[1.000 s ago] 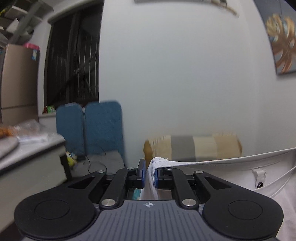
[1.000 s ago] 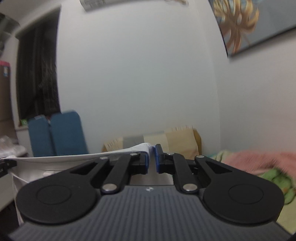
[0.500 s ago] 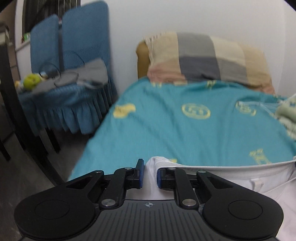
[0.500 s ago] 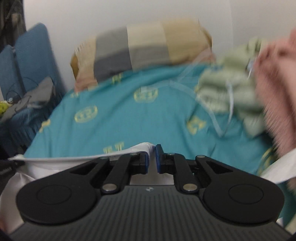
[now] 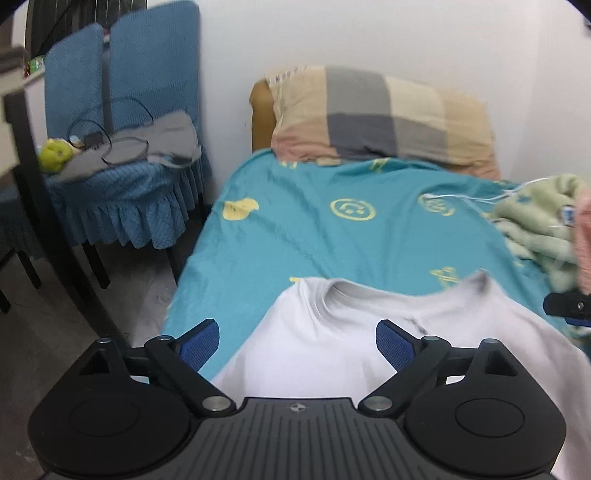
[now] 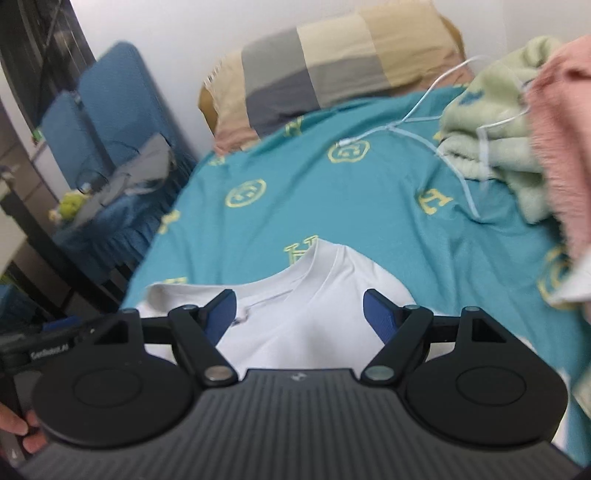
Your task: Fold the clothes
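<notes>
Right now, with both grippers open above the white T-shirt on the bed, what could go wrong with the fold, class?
1. The white T-shirt lies near the teal bedsheet's left edge; a tug might slide it off.
2. A white cable trails nearby and could snag.
3. The green blanket crowds the right, limiting room.

White wall (image 5: 369,33); bed (image 5: 314,236) in teal cover; blue-covered chairs (image 5: 147,74) beside it; grey floor (image 5: 55,325).

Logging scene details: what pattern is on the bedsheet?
Teal bedsheet with yellow emblem and letter motifs; right wrist view shows it best.
</notes>
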A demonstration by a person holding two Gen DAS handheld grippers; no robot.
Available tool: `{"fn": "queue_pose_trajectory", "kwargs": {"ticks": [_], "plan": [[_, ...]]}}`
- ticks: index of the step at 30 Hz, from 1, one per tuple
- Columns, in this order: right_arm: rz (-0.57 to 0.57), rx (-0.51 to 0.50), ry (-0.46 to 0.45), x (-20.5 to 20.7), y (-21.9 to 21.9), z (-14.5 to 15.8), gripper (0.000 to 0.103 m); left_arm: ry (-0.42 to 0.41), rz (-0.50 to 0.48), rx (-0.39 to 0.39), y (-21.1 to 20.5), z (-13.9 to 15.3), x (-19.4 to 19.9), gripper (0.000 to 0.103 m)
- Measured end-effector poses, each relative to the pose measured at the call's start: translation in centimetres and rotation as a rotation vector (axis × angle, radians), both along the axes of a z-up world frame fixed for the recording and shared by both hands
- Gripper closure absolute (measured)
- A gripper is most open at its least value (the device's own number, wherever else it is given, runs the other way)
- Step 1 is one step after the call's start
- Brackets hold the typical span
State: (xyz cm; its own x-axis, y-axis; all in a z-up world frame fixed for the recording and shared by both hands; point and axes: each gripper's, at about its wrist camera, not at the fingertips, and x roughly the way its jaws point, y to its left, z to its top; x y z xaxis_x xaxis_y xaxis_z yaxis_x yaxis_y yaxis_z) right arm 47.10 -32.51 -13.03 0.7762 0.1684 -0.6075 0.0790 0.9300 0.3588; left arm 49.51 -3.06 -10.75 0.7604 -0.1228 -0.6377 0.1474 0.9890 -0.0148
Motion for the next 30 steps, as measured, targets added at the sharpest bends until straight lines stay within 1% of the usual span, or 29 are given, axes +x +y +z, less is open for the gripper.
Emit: {"fn": "queue_pose_trajectory", "kwargs": {"ticks": [4, 8, 11, 13, 15, 17, 19, 20, 21, 22, 24, 26, 29, 30], "plan": [[-0.028, 0.023, -0.032, -7.5, 0.2, 2.9, 0.026, -0.056, -0.023, -0.002, 0.3, 4.2, -9.4, 0.009], [-0.052, 0.051, -0.068, -16.3, 0.1, 5.0, 0.026, -0.101, -0.034, -0.006, 0.3, 7.1, -19.3, 0.009], [-0.062, 0.050, -0.089, -22.7, 0.3, 6.0, 0.026, -0.103, -0.047, -0.033, 0.4, 8.0, -26.6, 0.008], [-0.078, 0.059, -0.071, -26.4, -0.2, 6.2, 0.026, -0.094, -0.071, -0.061, 0.4, 7.8, -31.1, 0.008], [-0.095, 0.064, -0.045, -29.7, -0.8, 6.4, 0.026, -0.068, -0.095, -0.090, 0.5, 7.1, -34.9, 0.008], [-0.110, 0.064, -0.013, -32.5, -1.5, 6.6, 0.026, -0.025, -0.122, -0.118, 0.2, 5.8, -37.5, 0.009], [-0.115, 0.084, -0.016, -35.4, -1.9, 6.3, 0.026, 0.018, -0.158, -0.157, -0.2, 4.8, -40.0, 0.010], [-0.120, 0.109, -0.003, -36.4, -2.2, 5.8, 0.026, 0.045, -0.179, -0.172, -0.4, 4.3, -40.8, 0.012], [-0.125, 0.133, 0.009, -37.4, -2.4, 5.4, 0.026, 0.071, -0.203, -0.183, -0.7, 3.9, -41.6, 0.017], [-0.130, 0.158, 0.022, -38.4, -2.7, 4.9, 0.026, 0.089, -0.227, -0.183, -1.1, 3.6, -42.1, 0.019], [-0.132, 0.187, 0.033, -39.7, -2.9, 4.1, 0.026, 0.092, -0.245, -0.174, -1.6, 3.2, -43.1, 0.019], [-0.104, 0.214, 0.080, -39.8, -2.6, 2.9, 0.026, 0.096, -0.242, -0.153, -1.7, 2.8, -43.4, 0.019], [-0.063, 0.253, 0.151, -39.8, -2.2, 1.2, 0.025, 0.115, -0.205, -0.126, -1.4, 1.9, -42.6, 0.019], [-0.028, 0.265, 0.185, -39.3, -1.8, 0.5, 0.033, 0.120, -0.190, -0.124, -1.2, 1.7, -42.0, 0.019]]}}
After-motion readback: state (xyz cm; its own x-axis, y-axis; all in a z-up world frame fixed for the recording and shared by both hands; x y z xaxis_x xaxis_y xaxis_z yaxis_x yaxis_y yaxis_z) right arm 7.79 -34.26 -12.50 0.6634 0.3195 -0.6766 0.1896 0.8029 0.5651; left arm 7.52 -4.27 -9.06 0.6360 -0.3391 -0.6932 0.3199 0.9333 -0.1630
